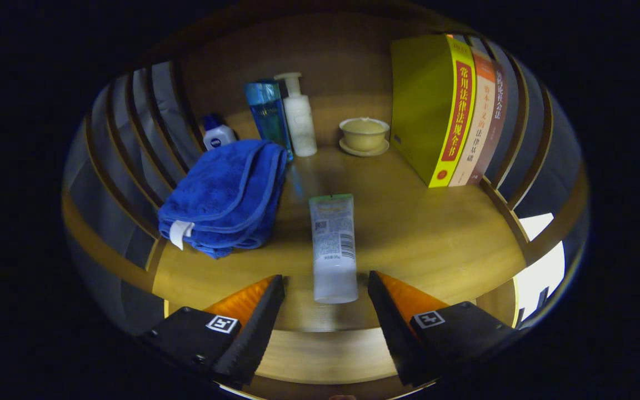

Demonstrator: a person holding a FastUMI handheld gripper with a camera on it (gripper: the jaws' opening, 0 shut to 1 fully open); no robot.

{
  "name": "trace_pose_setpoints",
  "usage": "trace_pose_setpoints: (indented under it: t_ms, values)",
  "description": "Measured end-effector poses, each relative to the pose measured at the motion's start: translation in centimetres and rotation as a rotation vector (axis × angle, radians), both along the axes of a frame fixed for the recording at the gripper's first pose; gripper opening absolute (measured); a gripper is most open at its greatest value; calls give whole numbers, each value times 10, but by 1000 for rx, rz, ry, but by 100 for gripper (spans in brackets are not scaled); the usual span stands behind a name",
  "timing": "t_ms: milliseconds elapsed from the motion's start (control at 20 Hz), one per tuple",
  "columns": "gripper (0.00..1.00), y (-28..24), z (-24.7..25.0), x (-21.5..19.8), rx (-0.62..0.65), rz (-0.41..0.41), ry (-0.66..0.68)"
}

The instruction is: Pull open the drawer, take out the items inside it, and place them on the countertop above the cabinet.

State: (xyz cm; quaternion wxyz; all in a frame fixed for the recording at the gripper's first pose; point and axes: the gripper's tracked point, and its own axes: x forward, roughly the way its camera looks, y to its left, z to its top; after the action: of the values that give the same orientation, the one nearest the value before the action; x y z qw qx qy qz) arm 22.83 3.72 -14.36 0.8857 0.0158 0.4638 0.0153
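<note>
On the countertop [409,233], a tube [332,247] lies flat with its cap end between the gripper's [325,294] spread fingers, neither one touching it.

Left of the tube sits a folded blue towel [225,194]. Beyond it stand a small white bottle [218,135], a blue bottle [267,114] and a white pump bottle [299,116]. A lidded cup on a saucer [364,136] sits beside upright books [453,111] at the right.

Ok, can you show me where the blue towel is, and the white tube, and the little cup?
blue towel [225,191]: gripper view, middle of the folded top.
white tube [333,244]: gripper view, its label, between the open fingers.
little cup [363,134]: gripper view, the cup's side.
</note>
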Motion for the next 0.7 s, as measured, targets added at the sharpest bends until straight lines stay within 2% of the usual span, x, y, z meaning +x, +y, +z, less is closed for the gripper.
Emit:
trace_pose_setpoints:
  t_ms: [200,350,500,700]
  values:
    - [99,15,38,-12,28,40,-111]
    - [99,22,80,-23,13,95,-249]
    - [99,34,113,-47,13,158,-377]
    - [98,44,147,-90,65,203,-513]
